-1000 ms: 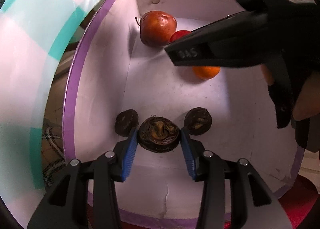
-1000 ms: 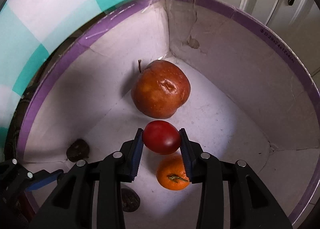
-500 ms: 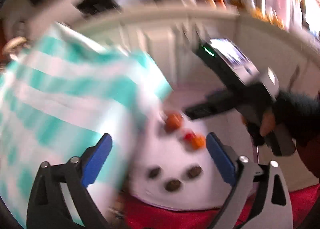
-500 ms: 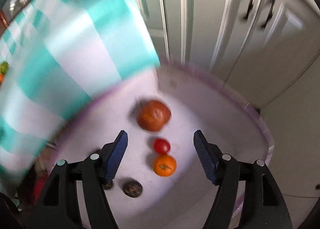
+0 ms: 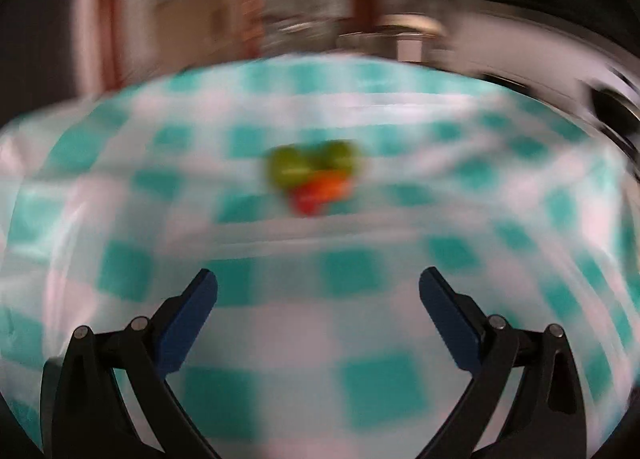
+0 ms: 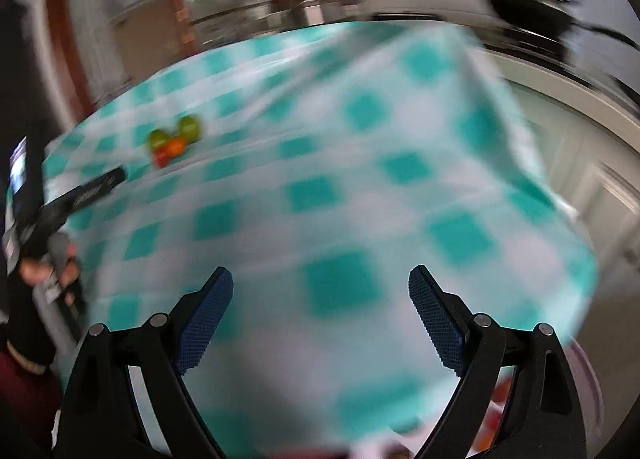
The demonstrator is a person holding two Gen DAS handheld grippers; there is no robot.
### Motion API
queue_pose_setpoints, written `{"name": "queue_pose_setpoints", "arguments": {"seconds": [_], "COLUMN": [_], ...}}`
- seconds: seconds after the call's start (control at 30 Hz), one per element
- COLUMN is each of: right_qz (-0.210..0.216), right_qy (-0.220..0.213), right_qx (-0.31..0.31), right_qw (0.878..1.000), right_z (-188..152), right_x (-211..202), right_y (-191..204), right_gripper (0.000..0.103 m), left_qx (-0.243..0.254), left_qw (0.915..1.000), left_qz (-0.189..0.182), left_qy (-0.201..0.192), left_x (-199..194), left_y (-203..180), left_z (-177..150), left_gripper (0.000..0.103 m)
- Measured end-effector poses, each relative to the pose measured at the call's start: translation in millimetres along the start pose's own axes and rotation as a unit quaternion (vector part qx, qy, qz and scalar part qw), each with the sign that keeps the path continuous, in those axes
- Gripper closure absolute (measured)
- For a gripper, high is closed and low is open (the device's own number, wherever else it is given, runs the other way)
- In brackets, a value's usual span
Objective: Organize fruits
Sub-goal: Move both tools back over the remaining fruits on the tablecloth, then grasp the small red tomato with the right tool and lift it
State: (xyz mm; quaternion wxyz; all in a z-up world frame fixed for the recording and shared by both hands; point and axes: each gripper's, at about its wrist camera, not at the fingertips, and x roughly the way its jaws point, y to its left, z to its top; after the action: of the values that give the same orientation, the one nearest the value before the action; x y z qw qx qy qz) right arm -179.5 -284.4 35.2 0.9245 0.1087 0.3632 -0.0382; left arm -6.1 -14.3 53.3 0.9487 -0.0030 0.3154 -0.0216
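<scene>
Left wrist view: we found the left gripper (image 5: 318,291) with jaws spread wide and nothing between them, above the checked cloth on the counter (image 5: 400,379). The remaining fruits (image 5: 312,177), green, orange and red, sat clustered at the far centre, well apart from the jaws. The frame was heavily blurred; we judged that a fast approach could overshoot and scatter the cluster.

Right wrist view: the right gripper (image 6: 320,289) also showed open, empty jaws. The fruits (image 6: 174,143) lay far left, near the left tool's tip (image 6: 98,185). We noted that both tools reaching for one tight cluster could collide, and that loose cloth could snag.
</scene>
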Motion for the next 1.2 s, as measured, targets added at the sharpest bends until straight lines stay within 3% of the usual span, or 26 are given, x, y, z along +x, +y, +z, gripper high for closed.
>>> {"name": "queue_pose_setpoints", "arguments": {"seconds": [0.1,0.23,0.33,0.47,0.53,0.63,0.8,0.87,0.97,1.03,1.1,1.2], "right_qz": [0.03,0.05,0.072,0.092,0.104,0.116,0.086,0.056,0.025,0.0,0.015,0.035], "right_qy": [0.023,0.053,0.061,0.075,0.081,0.09,0.095,0.09,0.086,0.086,0.083,0.079], "right_qx": [-0.032,-0.057,-0.062,-0.069,-0.066,-0.057,-0.058,-0.06,-0.066,-0.078,-0.077,-0.074], "right_qw": [0.999,0.996,0.994,0.991,0.989,0.987,0.99,0.993,0.994,0.993,0.993,0.993], "right_z": [24.4,60.6,81.0,109.2,120.3,132.8,145.4,149.2,151.8,150.7,149.2,142.8], "right_x": [49.3,113.9,147.1,197.3,214.4,237.1,262.5,269.2,274.6,274.3,269.9,254.8], "right_y": [53.4,112.4,145.6,192.8,212.3,239.3,268.6,275.9,282.8,285.9,279.4,258.3], "right_gripper": [0.015,0.015,0.015,0.015,0.016,0.017,0.033,0.039,0.043,0.055,0.071,0.071], "left_qx": [-0.089,-0.133,-0.168,-0.235,-0.242,-0.24,-0.24,-0.247,-0.258,-0.257,-0.25,-0.236], "left_qw": [0.9947,0.9874,0.9792,0.9642,0.9606,0.9618,0.9609,0.9595,0.9584,0.9591,0.9606,0.9648], "left_qz": [0.051,0.086,0.112,0.12,0.131,0.127,0.127,0.124,0.115,0.114,0.115,0.11], "left_qy": [0.009,-0.007,-0.017,-0.027,-0.035,-0.033,-0.053,-0.052,-0.041,-0.037,-0.036,-0.035], "left_x": [25.5,42.0,43.8,34.0,32.6,31.3,20.1,17.9,20.8,22.4,22.3,21.3], "left_y": [61.3,102.1,125.9,154.3,159.2,155.8,153.0,155.6,158.6,157.7,155.0,148.7], "left_z": [24.4,42.2,38.5,28.8,27.9,27.3,28.6,27.1,24.4,22.5,21.4,19.9], "left_gripper": [0.002,0.002,0.002,0.002,0.002,0.002,0.002,0.002,0.002,0.002,0.002,0.002]}}
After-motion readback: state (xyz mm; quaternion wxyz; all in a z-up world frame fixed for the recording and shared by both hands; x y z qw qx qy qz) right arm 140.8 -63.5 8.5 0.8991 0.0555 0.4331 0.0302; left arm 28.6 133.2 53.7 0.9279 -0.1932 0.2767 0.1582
